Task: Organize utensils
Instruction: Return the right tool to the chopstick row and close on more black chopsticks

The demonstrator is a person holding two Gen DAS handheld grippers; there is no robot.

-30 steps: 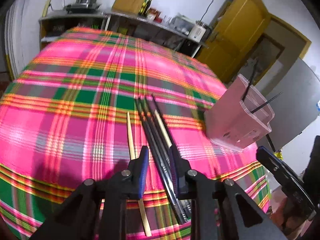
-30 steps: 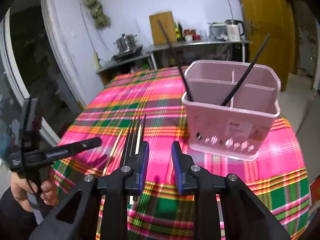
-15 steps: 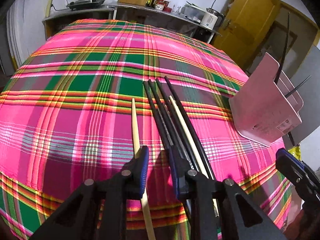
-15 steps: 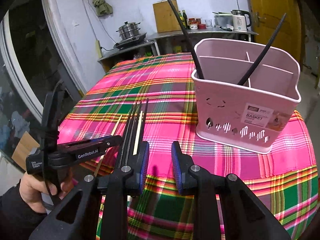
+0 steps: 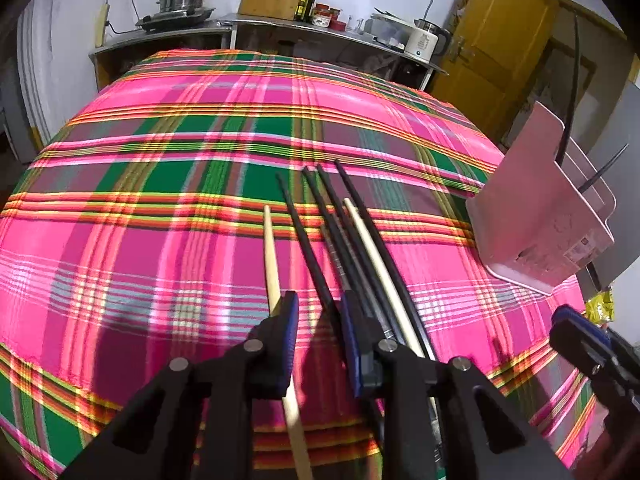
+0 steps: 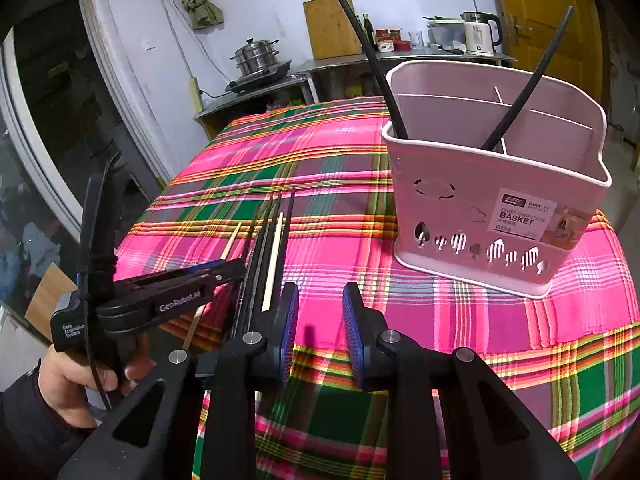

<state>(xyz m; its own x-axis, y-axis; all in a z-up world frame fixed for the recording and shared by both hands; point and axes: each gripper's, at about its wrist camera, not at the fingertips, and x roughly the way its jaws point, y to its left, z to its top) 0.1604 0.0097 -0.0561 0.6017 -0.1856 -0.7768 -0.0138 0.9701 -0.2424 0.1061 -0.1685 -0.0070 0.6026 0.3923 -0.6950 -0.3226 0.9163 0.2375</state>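
Chopsticks (image 5: pixel 352 240) lie flat on plaid counter (image 5: pixel 160 240), long axes pointing away toward far edge, left of pink basket (image 6: pixel 480 208). Left gripper (image 5: pixel 318 316) narrow gap over one black stick, nothing pinched. Right gripper (image 6: pixel 320 320) narrow, empty, above counter.

Left gripper (image 5: pixel 316 316) lower, nearer the chopsticks (image 5: pixel 340 232).
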